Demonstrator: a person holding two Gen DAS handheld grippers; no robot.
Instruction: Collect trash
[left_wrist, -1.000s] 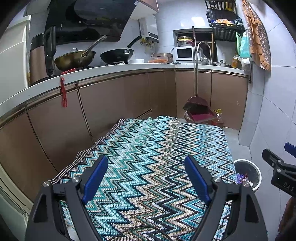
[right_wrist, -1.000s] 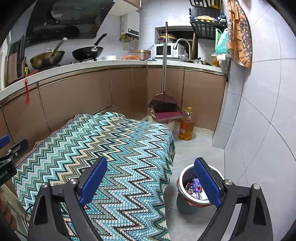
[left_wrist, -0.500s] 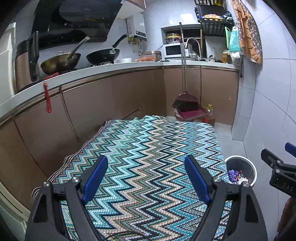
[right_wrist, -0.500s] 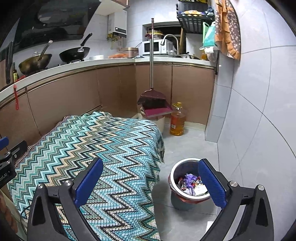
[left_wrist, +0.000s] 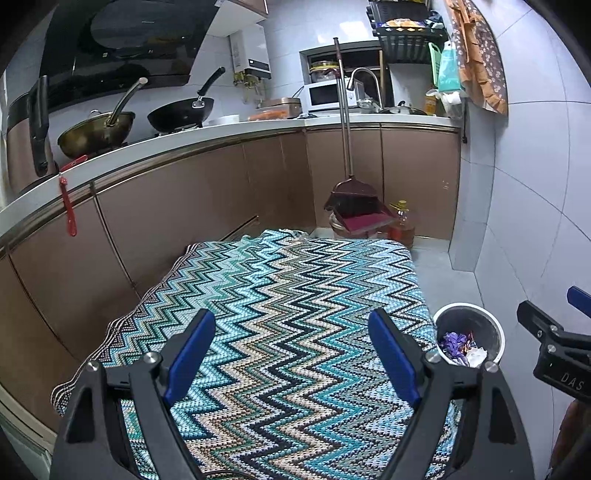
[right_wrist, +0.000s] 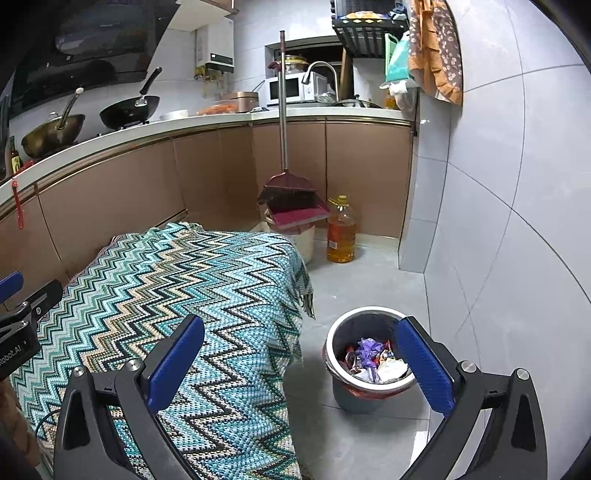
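A round metal trash bin (right_wrist: 340, 326) stands on the floor by the table's right side, holding purple, red and white wrappers (right_wrist: 369, 354); it also shows in the left wrist view (left_wrist: 495, 332). My left gripper (left_wrist: 291, 326) is open and empty above the table with the zigzag cloth (left_wrist: 295, 295). My right gripper (right_wrist: 301, 332) is open and empty, above the table's right edge and the bin. No loose trash shows on the cloth.
A broom and red dustpan (right_wrist: 291, 206) rest on a pale bucket beyond the table, with an oil bottle (right_wrist: 340, 230) beside it. Brown cabinets (left_wrist: 184, 206) run along the left and back. A tiled wall (right_wrist: 498, 221) is on the right.
Both grippers have risen and pulled back a little, so the bin and its contents show more fully. Both stay open and empty.
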